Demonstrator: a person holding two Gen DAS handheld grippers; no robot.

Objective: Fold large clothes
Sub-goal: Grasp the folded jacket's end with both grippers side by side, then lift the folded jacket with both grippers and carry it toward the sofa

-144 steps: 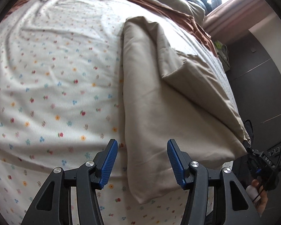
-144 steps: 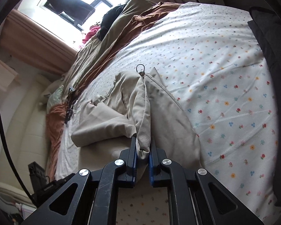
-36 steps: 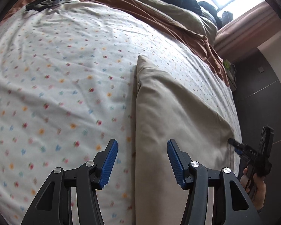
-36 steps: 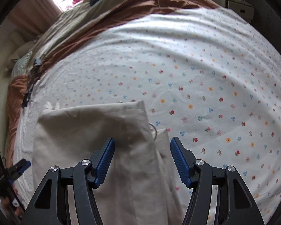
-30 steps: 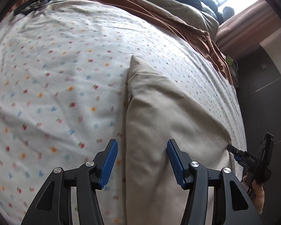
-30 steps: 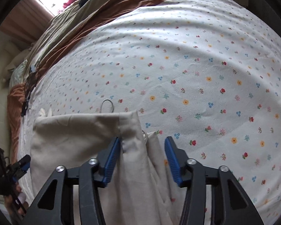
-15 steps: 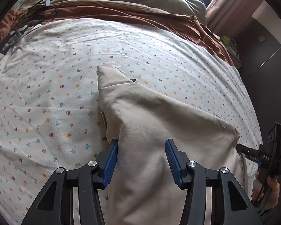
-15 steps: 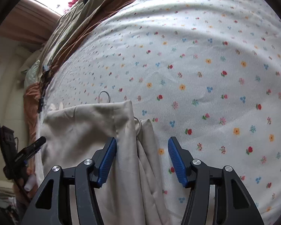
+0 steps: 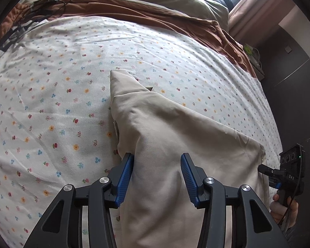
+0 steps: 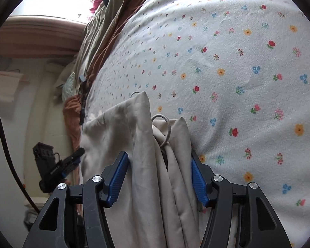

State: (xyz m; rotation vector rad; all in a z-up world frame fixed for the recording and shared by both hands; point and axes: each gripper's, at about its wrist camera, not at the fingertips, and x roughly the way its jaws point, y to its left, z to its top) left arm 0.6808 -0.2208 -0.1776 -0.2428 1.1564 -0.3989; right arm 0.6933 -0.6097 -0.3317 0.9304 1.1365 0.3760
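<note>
Folded beige cloth garment (image 9: 175,144) lying on the flower-printed white bedsheet (image 9: 51,103). Left gripper (image 9: 157,177) half open, straddling 1 fold, left pad (image 9: 124,177) touching cloth, jaws just closing. Right gripper (image 10: 158,179) half open, astride bunched folds and a grey ring (image 10: 165,128), nothing clamped, jaws recently widened.

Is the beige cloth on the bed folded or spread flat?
Folded: the beige cloth lies doubled in a narrow strip, with stacked layers at its end.

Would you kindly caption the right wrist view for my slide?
Right gripper open astride bunched beige fabric garment with grey ring on floral bedsheet.
</note>
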